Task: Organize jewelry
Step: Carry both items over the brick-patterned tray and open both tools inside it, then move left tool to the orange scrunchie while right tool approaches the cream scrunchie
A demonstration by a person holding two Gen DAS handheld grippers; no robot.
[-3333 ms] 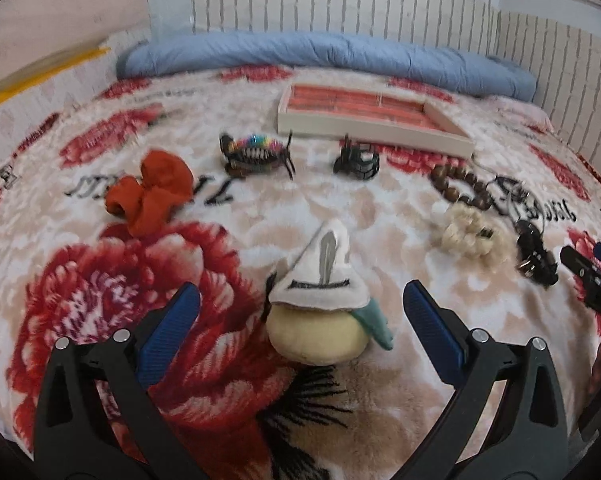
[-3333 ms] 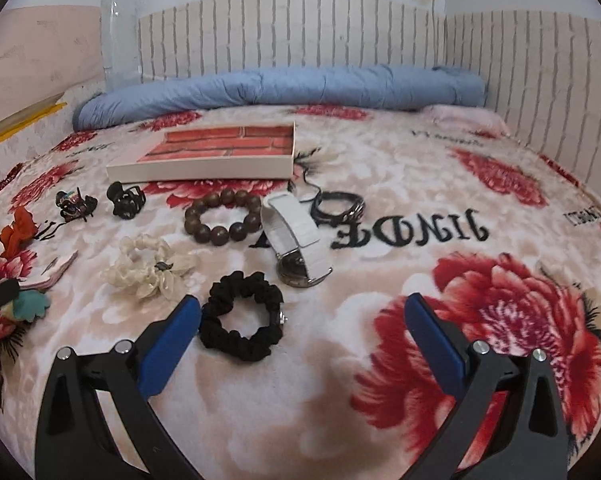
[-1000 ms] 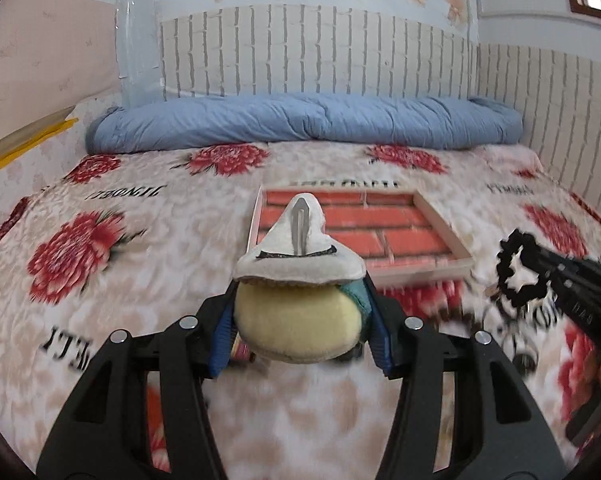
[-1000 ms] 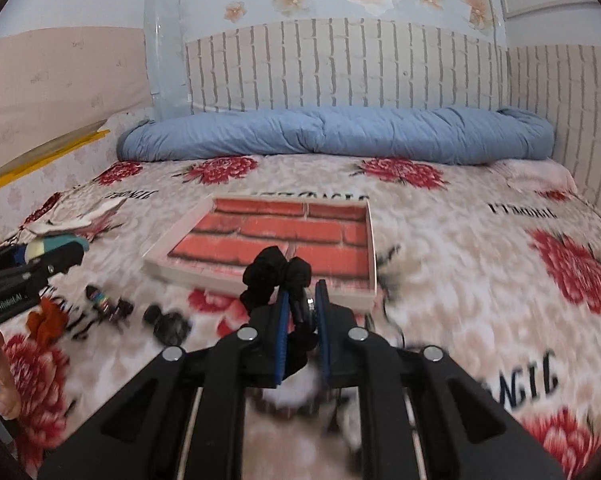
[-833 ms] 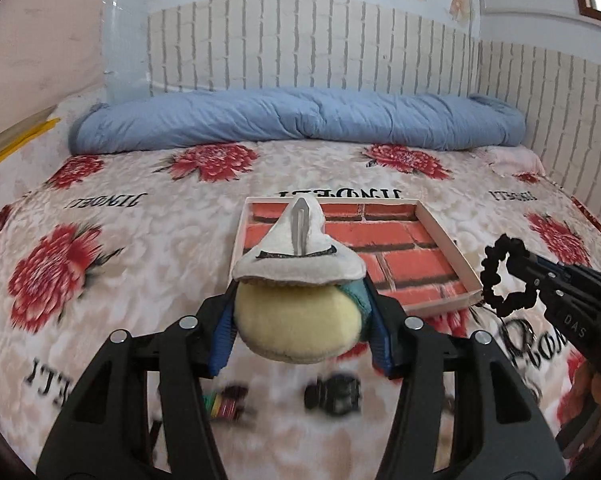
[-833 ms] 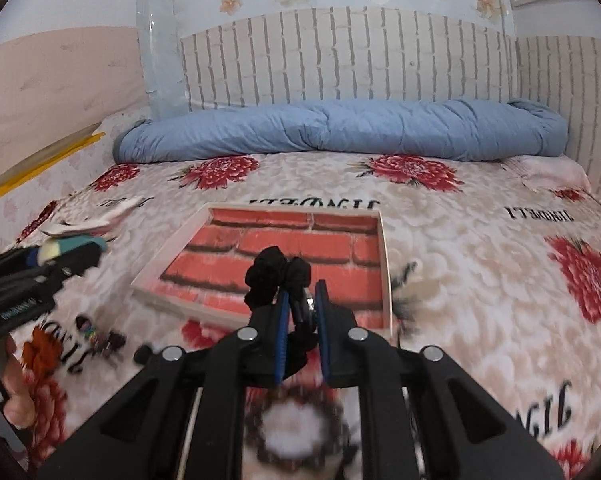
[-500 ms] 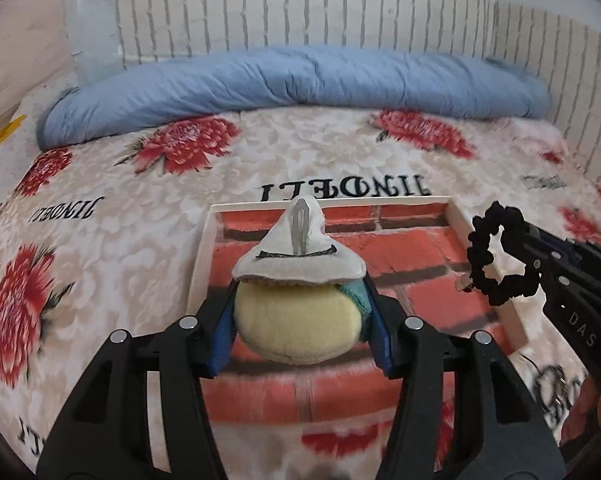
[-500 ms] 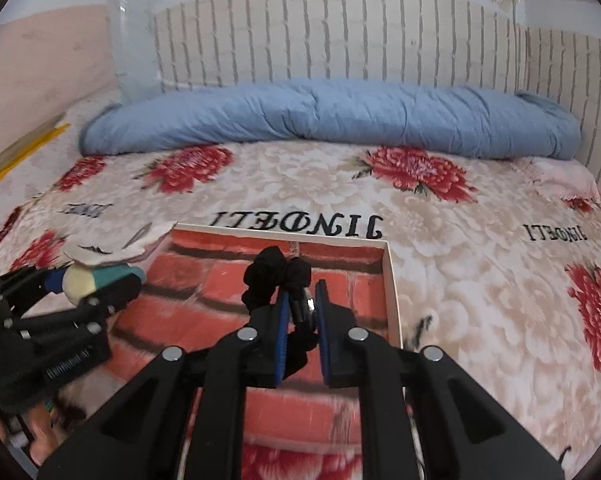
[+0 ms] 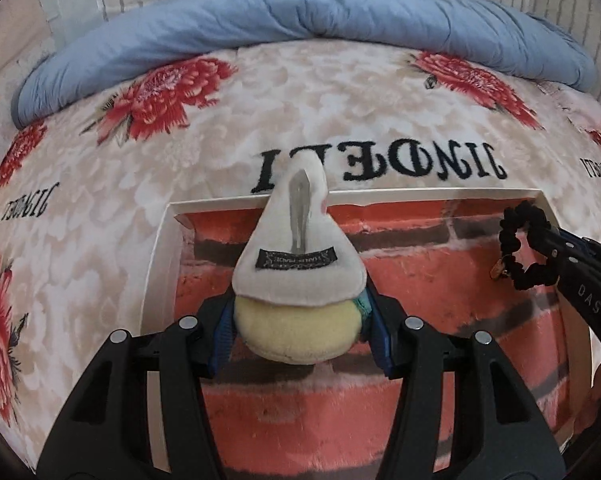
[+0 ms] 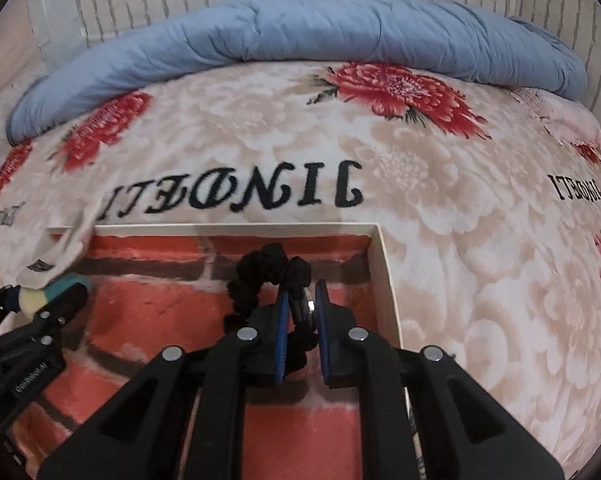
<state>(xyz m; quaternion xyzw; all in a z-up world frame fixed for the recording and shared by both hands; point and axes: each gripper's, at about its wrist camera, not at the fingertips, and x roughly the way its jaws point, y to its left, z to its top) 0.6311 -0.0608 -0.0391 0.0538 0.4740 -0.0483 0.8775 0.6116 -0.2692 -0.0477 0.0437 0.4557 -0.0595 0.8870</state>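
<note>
We have the left hand-held gripper (image 9: 300,336) clamped on the plush clip (image 9: 298,280) (a cream ball under a white pointed cap), held over the left half of the tray (image 9: 162,264), which lies on the bed (image 9: 320,120) towards its headboard edge. Our right hand-held gripper (image 10: 302,320) is closed tight on the black scrunchie (image 10: 260,276), hanging over the tray's right side near its far right corner.

As we judge it, the work is at an early stage: two pieces are carried to the tray, yet neither is set down. The brick-printed floor of the tray shows no jewellery lying on it, as far as we can see. Whatever else waits on the bed is out of view here, so we cannot tell how many pieces remain. Next for us would be lowering both and releasing.
</note>
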